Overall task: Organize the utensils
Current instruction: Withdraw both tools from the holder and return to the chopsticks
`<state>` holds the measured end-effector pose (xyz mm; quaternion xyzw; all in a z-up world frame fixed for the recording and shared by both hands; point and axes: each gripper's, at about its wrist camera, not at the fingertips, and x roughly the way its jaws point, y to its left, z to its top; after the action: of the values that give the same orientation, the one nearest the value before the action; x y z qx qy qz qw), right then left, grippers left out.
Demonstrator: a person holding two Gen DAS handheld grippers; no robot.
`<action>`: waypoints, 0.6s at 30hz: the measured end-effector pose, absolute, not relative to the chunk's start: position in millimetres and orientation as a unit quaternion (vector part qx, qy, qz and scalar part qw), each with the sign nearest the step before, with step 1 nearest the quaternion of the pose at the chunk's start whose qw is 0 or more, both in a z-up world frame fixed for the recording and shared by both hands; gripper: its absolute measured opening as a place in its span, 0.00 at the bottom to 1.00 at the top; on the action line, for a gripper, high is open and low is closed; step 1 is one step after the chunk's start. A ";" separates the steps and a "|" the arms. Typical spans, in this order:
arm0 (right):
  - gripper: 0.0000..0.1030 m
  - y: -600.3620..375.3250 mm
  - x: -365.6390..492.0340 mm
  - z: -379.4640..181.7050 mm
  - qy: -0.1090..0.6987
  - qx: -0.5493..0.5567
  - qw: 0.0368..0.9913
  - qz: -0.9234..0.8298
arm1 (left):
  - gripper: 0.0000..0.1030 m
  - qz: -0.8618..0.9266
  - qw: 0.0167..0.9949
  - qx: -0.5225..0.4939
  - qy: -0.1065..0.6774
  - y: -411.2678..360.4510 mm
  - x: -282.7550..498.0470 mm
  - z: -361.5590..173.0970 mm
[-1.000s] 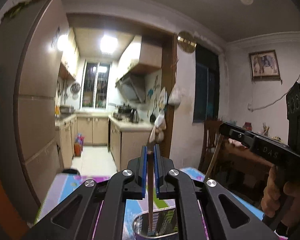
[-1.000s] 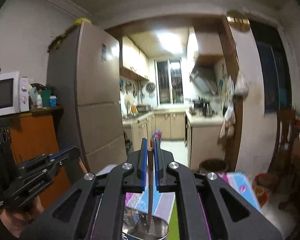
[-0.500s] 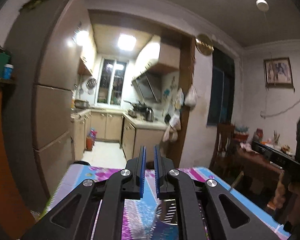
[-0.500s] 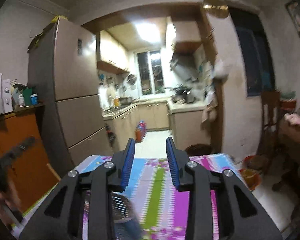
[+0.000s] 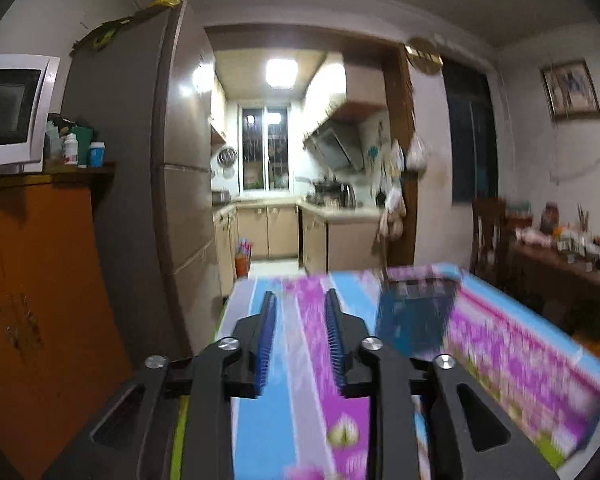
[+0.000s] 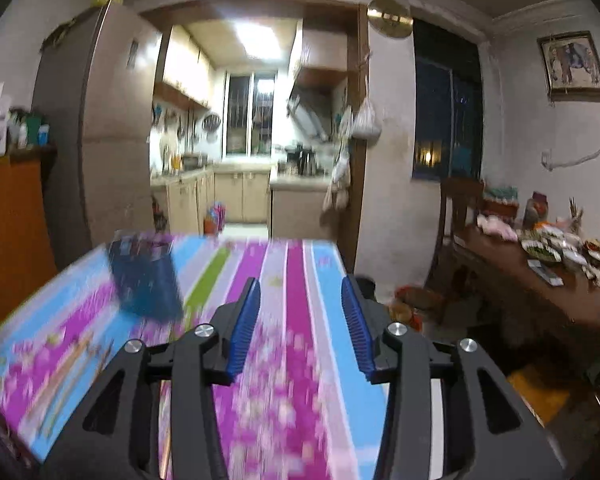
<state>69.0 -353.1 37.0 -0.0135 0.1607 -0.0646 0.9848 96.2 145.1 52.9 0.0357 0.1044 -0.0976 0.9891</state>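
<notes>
My left gripper (image 5: 300, 300) is open and empty above the table with the striped floral cloth (image 5: 508, 344). My right gripper (image 6: 300, 286) is open wider and empty above the same cloth (image 6: 288, 380). A dark blue mesh holder stands on the table, blurred by motion, to the right of the left gripper (image 5: 414, 312) and to the left of the right gripper (image 6: 144, 280). A thin stick seems to rise from it in the left wrist view. The metal cup and the chopsticks are out of view.
A grey fridge (image 5: 140, 184) and an orange cabinet (image 5: 32, 280) with a microwave (image 5: 8, 108) stand left of the table. A cluttered wooden side table (image 6: 540, 264) and a chair (image 6: 458, 208) stand to the right. The kitchen doorway lies beyond the far edge.
Both grippers let go of the chopsticks they held over the metal cup, opened, and swung away. The cup has left both views and the blue holder has come in.
</notes>
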 end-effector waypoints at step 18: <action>0.28 -184.8 9.9 -86.5 0.288 0.001 0.947 0.140 | 0.34 -0.164 0.950 0.042 0.263 78.2 -7.7 -110.9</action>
<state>9.9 -184.8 -86.5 0.0009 0.2881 0.1399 0.9473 -7.7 78.2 -110.9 0.0419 0.2632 -0.1642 0.9497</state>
